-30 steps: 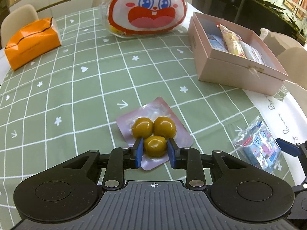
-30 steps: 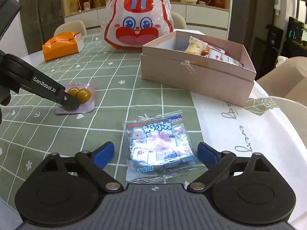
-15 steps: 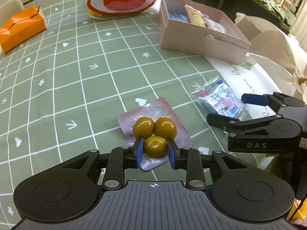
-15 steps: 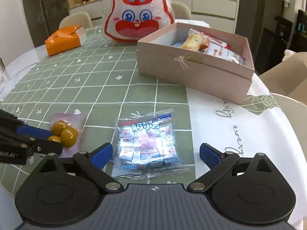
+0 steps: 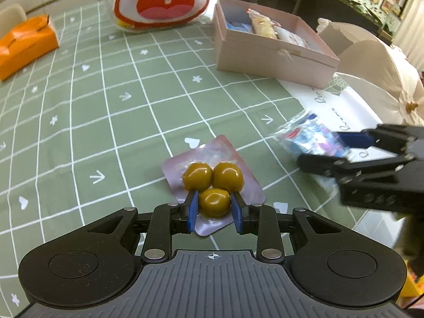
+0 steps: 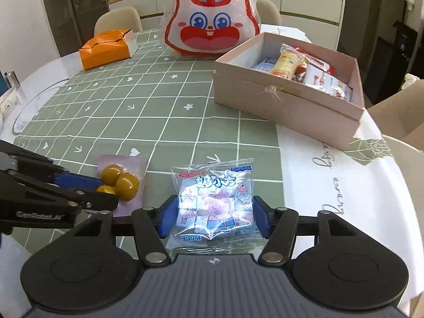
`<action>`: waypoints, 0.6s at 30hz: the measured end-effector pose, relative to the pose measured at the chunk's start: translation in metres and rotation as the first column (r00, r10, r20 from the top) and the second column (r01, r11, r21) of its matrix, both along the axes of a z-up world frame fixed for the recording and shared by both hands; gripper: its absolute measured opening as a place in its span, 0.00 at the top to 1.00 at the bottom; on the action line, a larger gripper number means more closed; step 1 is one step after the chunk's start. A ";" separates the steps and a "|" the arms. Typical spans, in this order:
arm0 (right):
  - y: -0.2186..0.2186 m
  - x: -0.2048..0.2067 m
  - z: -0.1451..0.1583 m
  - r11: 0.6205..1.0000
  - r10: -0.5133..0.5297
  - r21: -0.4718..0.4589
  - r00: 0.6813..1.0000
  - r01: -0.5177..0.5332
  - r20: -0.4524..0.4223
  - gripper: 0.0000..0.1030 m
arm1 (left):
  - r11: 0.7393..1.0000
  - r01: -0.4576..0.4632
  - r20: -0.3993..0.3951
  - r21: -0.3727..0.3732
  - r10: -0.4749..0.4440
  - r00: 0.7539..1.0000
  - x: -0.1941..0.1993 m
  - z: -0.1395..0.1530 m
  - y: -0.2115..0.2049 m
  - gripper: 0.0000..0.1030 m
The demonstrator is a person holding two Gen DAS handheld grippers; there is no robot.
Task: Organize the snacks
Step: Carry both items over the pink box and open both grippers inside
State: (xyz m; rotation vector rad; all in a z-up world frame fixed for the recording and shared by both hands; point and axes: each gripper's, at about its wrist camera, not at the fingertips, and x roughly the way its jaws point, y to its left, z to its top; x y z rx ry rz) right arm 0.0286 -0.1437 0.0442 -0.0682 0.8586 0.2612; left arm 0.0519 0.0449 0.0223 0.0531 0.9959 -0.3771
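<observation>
We hold our left gripper low and level, its 2 blue fingers drawn in close on something between them. Our right gripper sits just beside it, its 2 fingers likewise pressed against a load.

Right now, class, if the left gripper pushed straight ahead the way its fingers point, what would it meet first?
The left gripper is shut on the plum pouch. Straight ahead lies bare green tablecloth, then probably the bunny bag at the far edge, though depth is unclear.
</observation>
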 end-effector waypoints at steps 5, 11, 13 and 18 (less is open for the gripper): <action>-0.017 -0.008 0.018 1.000 -0.026 -0.014 0.999 0.027 0.032 0.42 | 1.000 0.024 0.062 -0.013 -0.023 0.998 -0.010 0.005 -0.009 0.70; -0.051 -0.002 0.057 0.997 -0.073 0.010 0.990 0.073 0.116 0.42 | 0.989 0.048 0.191 -0.139 -0.021 0.981 0.003 0.048 -0.025 0.71; -0.062 0.007 0.075 0.996 -0.089 0.012 0.983 0.088 0.160 0.42 | 0.979 0.060 0.253 -0.194 -0.009 0.967 0.015 0.069 -0.031 0.71; -0.082 0.058 0.102 0.994 -0.102 -0.013 0.964 0.109 0.243 0.42 | 0.961 0.079 0.362 -0.265 0.023 0.932 0.089 0.111 -0.055 0.70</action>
